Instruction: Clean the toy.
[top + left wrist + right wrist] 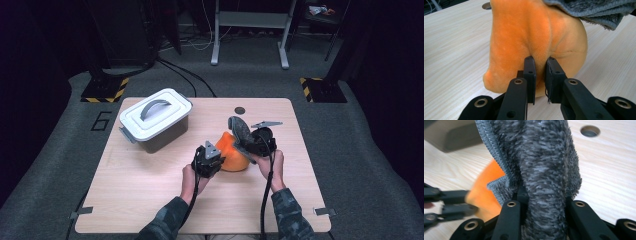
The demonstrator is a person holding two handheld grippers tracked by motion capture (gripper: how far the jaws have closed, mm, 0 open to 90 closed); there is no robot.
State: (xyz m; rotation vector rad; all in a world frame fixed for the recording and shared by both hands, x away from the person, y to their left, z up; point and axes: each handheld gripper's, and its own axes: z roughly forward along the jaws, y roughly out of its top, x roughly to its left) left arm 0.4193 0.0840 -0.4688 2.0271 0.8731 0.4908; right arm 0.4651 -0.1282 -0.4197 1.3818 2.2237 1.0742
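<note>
An orange plush toy (231, 151) lies near the middle of the wooden table (150, 190). My left gripper (210, 159) is shut on a fold of the orange plush toy (531, 37), its jaws pinching the fabric (540, 72). My right gripper (252, 142) is shut on a grey fluffy cloth (240, 131), held against the top right of the toy. In the right gripper view the grey cloth (541, 170) bulges up between the jaws, with the orange toy (486, 192) behind it at left.
A grey box with a white handled lid (156, 116) stands at the back left of the table. A small round hole (240, 110) sits near the far edge. The table's front and right parts are bare wood.
</note>
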